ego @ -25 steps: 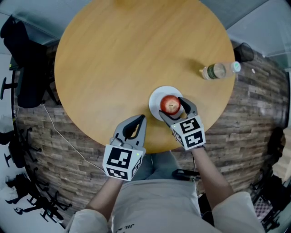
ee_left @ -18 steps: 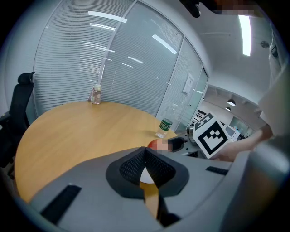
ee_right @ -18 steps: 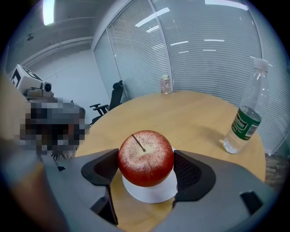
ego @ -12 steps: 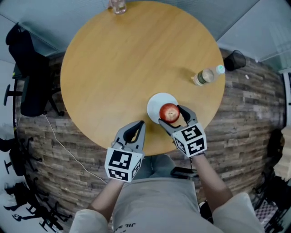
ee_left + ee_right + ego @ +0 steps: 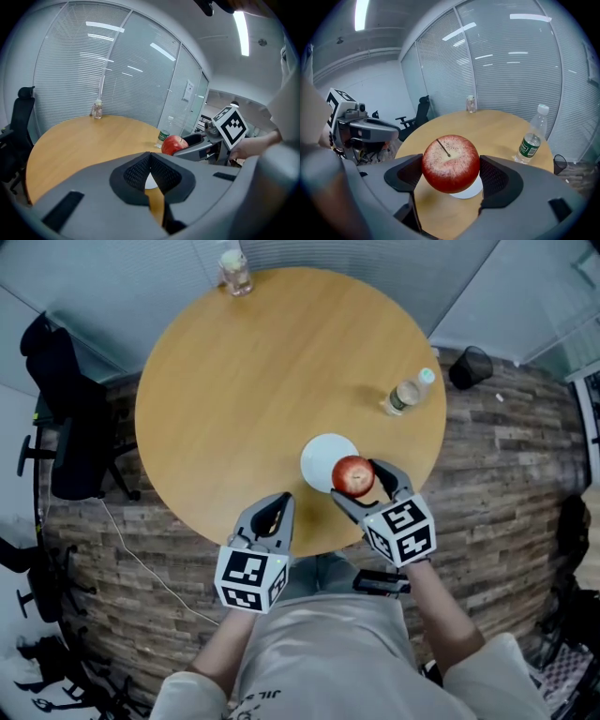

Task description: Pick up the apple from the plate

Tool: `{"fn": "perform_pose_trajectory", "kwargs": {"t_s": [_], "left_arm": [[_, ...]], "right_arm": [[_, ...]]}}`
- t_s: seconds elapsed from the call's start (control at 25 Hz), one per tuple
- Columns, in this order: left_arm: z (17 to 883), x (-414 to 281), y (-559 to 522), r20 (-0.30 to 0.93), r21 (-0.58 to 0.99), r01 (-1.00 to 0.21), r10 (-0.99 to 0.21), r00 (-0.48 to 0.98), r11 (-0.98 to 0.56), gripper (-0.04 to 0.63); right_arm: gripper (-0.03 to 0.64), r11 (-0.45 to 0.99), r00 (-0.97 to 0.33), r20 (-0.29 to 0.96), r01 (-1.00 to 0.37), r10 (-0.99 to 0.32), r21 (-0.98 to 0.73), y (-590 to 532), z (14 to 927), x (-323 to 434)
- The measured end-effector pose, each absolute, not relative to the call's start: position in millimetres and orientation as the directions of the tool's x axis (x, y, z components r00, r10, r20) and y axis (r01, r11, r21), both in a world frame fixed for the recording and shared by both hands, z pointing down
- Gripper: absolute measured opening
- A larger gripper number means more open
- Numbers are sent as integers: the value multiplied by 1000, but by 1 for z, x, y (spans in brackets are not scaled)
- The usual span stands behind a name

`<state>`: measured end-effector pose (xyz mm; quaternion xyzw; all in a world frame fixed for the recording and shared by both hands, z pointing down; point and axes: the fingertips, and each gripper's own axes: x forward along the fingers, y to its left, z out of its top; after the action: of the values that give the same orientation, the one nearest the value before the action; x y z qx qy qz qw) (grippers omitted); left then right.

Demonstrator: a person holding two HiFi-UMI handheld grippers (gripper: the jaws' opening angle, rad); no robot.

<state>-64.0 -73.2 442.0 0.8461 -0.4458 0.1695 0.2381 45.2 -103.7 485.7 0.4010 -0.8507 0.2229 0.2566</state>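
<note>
Red and lightly freckled, the apple point(image 5: 451, 163) sits clamped between the two dark pads of the right claw point(image 5: 452, 176), one pad pressed against each flank, stem pointing up. In the right gripper view the white plate point(image 5: 467, 193) shows below and behind the fruit, with bare wood of the bench point(image 5: 253, 381) around it, so the apple looks to be off the plate and carried in the air (a judgement from how much plate shows beneath it). From the head view the apple overlaps the plate's lower right rim, just right of the frame's middle.

The left claw point(image 5: 277, 505) hovers over the near edge of the bench, lower left of the plate, its jaws closed on each other with nothing between them; it takes no part in the grasp.

A water bottle point(image 5: 405, 395) stands on the bench in the upper right, well apart from the plate, and a small glass point(image 5: 234, 273) stands at the far rim.

As far as these views go, the pick is essentially done: gripped and raised. What may be left is only lifting it well clear and keeping the squeeze firm.
</note>
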Motion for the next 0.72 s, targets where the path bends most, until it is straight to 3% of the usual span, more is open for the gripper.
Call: {"fn": "perform_pose_trajectory", "kwargs": {"t_s": [0.72], "left_arm": [[410, -50, -54, 436, 242, -817, -693, 574, -524, 3]], "right_arm": [[387, 556, -555, 562, -809, -613, -193, -77, 444, 53]]}}
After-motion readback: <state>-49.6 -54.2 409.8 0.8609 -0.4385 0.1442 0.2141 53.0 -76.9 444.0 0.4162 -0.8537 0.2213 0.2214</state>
